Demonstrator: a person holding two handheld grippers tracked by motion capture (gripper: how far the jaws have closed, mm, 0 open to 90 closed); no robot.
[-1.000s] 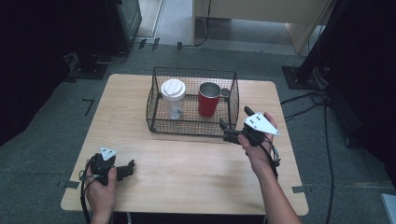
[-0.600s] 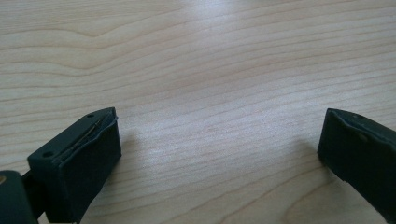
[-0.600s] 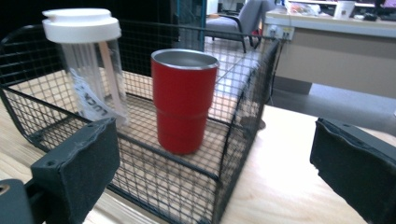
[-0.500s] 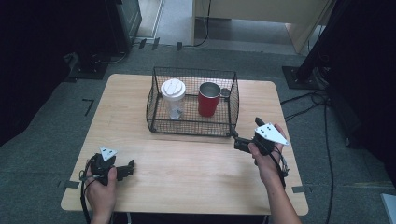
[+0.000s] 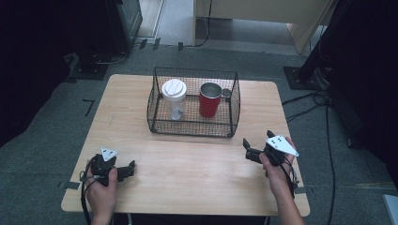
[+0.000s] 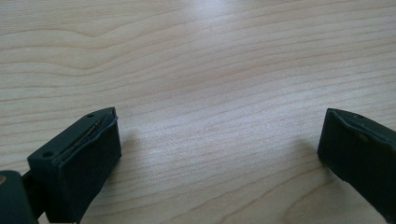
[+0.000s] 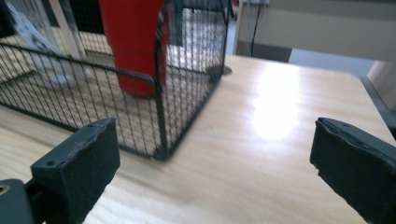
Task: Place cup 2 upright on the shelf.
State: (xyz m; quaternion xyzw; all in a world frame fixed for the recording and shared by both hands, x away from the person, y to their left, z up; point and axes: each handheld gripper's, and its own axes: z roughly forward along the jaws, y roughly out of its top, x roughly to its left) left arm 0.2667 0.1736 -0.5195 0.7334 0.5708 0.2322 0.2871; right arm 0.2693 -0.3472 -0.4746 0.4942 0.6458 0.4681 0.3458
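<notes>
The red cup (image 5: 210, 100) stands upright in the right half of the wire basket (image 5: 193, 129) at the back of the bench (image 5: 187, 173), beside a clear lidded cup (image 5: 174, 97). The right gripper (image 5: 248, 150) hangs empty just off the basket's near right corner, fingers wide apart. The left gripper (image 5: 129, 168) rests low on the bench, fingers apart too. It looks like a pause between moves; reaching either cup would call for lifting over the rim.

left hand-held gripper (image 5: 127, 169) agape, right hand-held gripper (image 5: 246, 149) agape
</notes>
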